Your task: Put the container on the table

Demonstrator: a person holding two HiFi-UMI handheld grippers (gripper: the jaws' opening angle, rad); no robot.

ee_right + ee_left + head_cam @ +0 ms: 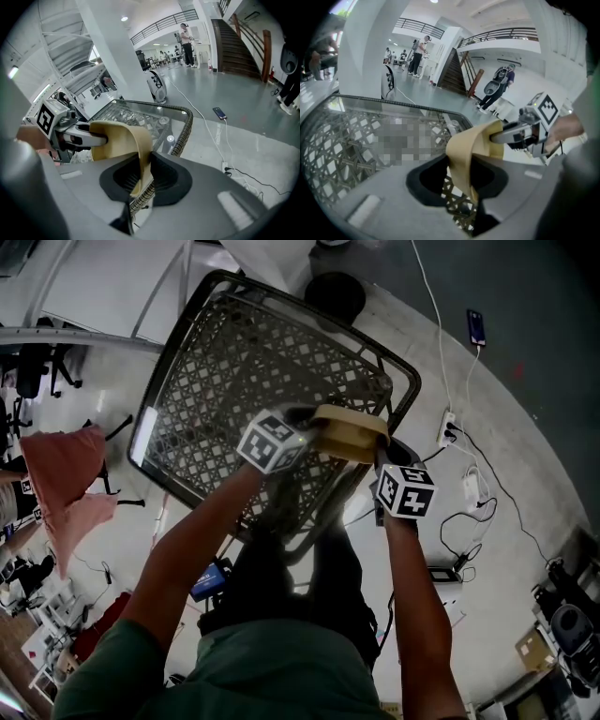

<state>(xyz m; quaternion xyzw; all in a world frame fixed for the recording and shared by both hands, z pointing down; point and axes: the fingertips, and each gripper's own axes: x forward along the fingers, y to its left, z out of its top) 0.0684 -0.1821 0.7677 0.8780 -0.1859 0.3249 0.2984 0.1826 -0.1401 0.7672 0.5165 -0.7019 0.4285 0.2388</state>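
Observation:
A tan, thin-walled container [349,432] hangs over the near right edge of the table [217,279], a glass top on a woven lattice with a dark rim. My left gripper [312,427] is shut on its left wall and my right gripper [382,454] is shut on its right wall. In the left gripper view the container [465,150] wall stands pinched between the jaws, with the right gripper [501,137] on the far wall. In the right gripper view the container [123,137] wall is likewise gripped, and the left gripper [96,139] holds the opposite side.
On the grey floor to the right lie a phone [476,326] on a cable and a power strip [448,427]. A dark round object [335,294] sits beyond the table's far corner. Pink cloth [64,474] hangs at the left. A person [499,89] bends over in the hall.

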